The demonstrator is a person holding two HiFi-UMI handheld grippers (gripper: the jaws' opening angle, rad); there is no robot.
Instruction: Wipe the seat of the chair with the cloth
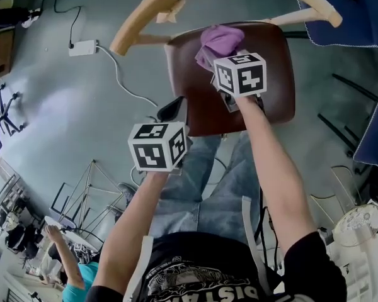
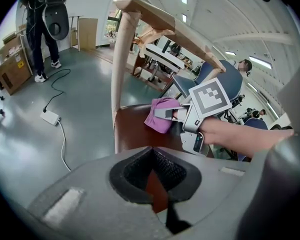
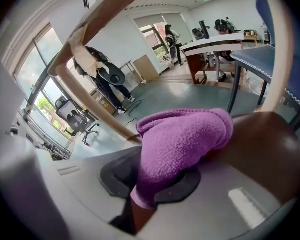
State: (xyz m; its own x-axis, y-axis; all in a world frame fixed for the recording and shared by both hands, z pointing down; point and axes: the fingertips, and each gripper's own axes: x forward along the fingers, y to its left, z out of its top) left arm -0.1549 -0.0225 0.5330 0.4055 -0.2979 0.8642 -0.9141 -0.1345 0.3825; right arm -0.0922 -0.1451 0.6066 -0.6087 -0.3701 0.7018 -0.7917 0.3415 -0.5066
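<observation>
The chair has a dark brown seat (image 1: 271, 74) and a curved pale wooden back (image 1: 145, 17). A purple cloth (image 1: 219, 41) lies bunched on the far middle of the seat, with my right gripper (image 1: 223, 56) shut on it and pressing it to the seat. In the right gripper view the cloth (image 3: 182, 144) fills the space between the jaws of that gripper (image 3: 155, 184). My left gripper (image 1: 173, 110) hovers over the seat's near left corner, shut with nothing in it. Its own view shows the left gripper (image 2: 152, 179) above the seat (image 2: 135, 134), with the cloth (image 2: 160, 121) ahead.
A white power adapter (image 1: 83, 47) and its cable lie on the grey floor left of the chair. Blue chairs (image 1: 359, 11) stand at the right, a white fan (image 1: 362, 225) at lower right. The person's jeans-clad legs (image 1: 201, 187) are just before the seat.
</observation>
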